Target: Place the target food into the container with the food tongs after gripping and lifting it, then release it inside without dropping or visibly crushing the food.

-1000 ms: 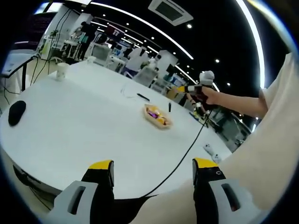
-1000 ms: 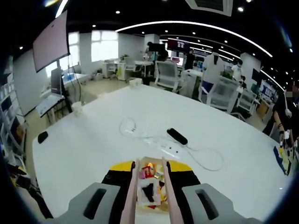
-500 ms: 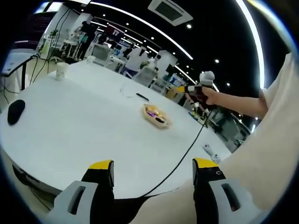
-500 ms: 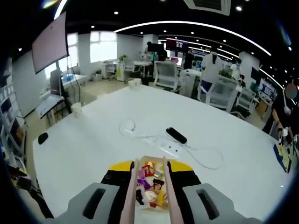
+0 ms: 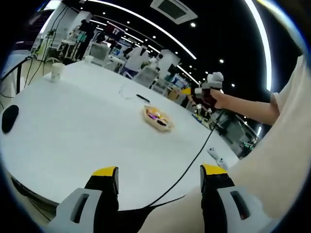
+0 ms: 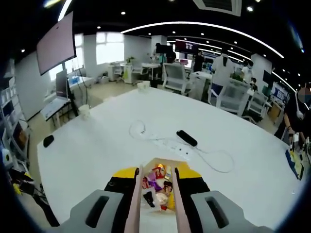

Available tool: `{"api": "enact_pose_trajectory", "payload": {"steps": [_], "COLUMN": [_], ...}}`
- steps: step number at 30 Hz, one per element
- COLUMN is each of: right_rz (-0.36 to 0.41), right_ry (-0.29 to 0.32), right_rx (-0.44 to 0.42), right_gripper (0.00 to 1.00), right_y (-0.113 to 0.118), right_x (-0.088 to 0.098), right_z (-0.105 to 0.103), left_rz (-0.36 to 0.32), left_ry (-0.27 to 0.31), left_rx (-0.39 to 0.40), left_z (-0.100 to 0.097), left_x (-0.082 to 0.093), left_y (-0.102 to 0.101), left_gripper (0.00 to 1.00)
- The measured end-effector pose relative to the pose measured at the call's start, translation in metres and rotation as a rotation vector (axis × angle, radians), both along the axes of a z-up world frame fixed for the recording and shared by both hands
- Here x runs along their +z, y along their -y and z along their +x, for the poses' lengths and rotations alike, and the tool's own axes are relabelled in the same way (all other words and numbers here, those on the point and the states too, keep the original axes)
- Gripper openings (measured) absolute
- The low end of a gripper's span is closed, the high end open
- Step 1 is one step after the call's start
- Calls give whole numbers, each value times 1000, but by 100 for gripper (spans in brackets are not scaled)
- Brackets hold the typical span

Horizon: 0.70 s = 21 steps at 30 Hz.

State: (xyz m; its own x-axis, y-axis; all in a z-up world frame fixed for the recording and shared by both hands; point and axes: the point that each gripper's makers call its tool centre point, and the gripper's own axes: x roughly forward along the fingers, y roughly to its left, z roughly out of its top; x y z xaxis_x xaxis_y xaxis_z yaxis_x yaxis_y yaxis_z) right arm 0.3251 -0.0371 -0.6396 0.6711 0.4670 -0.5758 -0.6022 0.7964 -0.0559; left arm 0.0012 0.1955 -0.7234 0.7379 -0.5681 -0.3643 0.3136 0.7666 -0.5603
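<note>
The right gripper (image 6: 156,194) is clamping the tongs (image 6: 134,204) above the snack-filled basket (image 5: 157,119) on the table (image 5: 73,126), while the left gripper (image 5: 159,187) is hanging spread, holding nothing.

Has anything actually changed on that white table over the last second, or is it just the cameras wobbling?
Mostly the cameras shifted. In the right gripper view the pink tongs hover over the shallow tan basket of wrapped snacks, and the snacks between them look rearranged. Whether anything was gripped or released is unclear. The left gripper stayed open, the round white table and black remote unmoved.
</note>
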Motion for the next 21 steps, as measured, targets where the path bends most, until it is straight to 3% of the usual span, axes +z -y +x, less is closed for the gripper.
{"api": "enact_pose_trajectory", "payload": {"steps": [14, 21], "right_rz": [59, 106], "right_ry": [-6, 16], "right_rx": [2, 9], "right_gripper": [29, 29], "right_y": [-1, 5], "right_x": [3, 15], "right_z": [-39, -58], "left_rz": [-8, 8], "left_ry": [-9, -5], "left_rx": [-72, -155], "left_z": [8, 19], "left_x": [0, 3], "left_y": [10, 21], "left_gripper": [69, 68]}}
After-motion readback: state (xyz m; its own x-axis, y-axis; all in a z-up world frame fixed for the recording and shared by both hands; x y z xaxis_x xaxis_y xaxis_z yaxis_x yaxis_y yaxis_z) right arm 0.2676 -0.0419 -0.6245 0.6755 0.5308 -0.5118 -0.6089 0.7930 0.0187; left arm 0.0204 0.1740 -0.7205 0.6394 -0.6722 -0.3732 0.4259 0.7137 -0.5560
